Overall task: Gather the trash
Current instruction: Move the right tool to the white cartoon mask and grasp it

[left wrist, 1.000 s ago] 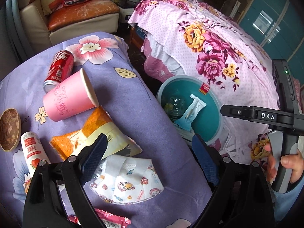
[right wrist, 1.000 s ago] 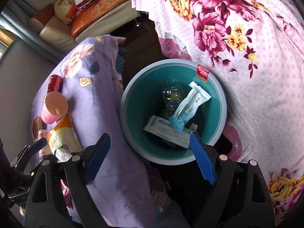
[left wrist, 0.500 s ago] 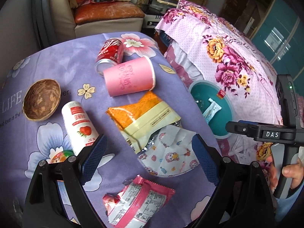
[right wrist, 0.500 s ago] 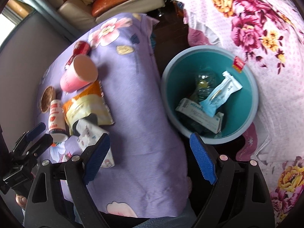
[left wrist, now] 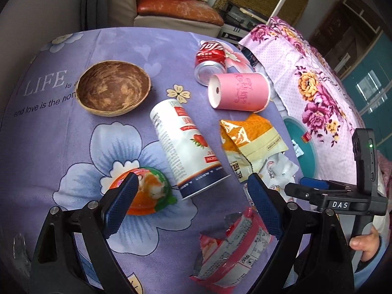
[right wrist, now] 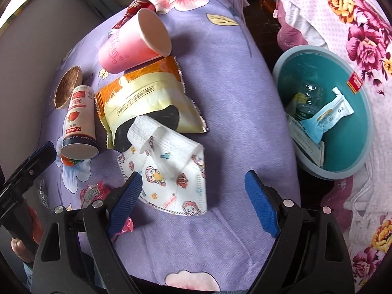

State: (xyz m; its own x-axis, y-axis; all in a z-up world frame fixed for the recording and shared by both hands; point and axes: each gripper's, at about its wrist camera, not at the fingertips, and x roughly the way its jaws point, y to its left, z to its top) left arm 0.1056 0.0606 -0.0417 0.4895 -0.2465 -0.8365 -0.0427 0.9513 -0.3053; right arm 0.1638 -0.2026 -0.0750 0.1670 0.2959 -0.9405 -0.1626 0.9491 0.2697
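My left tool (left wrist: pixel 191 191) hangs released over the tabletop (left wrist: pixel 61 134), its blue pads spread wide with nothing between them. Just ahead of the gap lies the white strawberry-print canister (left wrist: pixel 185 147) on its side, its dark-banded end toward me. The orange jelly cup (left wrist: pixel 144 193) sits right at my left pad, partly hidden behind it. Under my right pad, closer to me, lies the pink snack wrapper (left wrist: pixel 232 245), crumpled. Farther out are the orange and cream snack bag (left wrist: pixel 250 137), the pink paper cup (left wrist: pixel 241 91) on its side, and the red soda can (left wrist: pixel 210 58) touching the cup's base end. The brown bowl (left wrist: pixel 112 88) stands apart to the left.

My right tool (right wrist: pixel 193 201) is also released, pads wide apart and gripping nothing. The printed face mask (right wrist: pixel 169 174) lies just ahead of it, its near edge reaching my left pad, with one corner resting on the snack bag (right wrist: pixel 149 98). To the right, past the tabletop's edge and lower down, stands the teal bin (right wrist: pixel 343 152), well apart from my pads; inside it I see a white and blue wrapper (right wrist: pixel 325 115), a clear plastic bottle (right wrist: pixel 308 98) and a flat carton (right wrist: pixel 308 142). The bin stands against the floral bed cover (right wrist: pixel 355 24).
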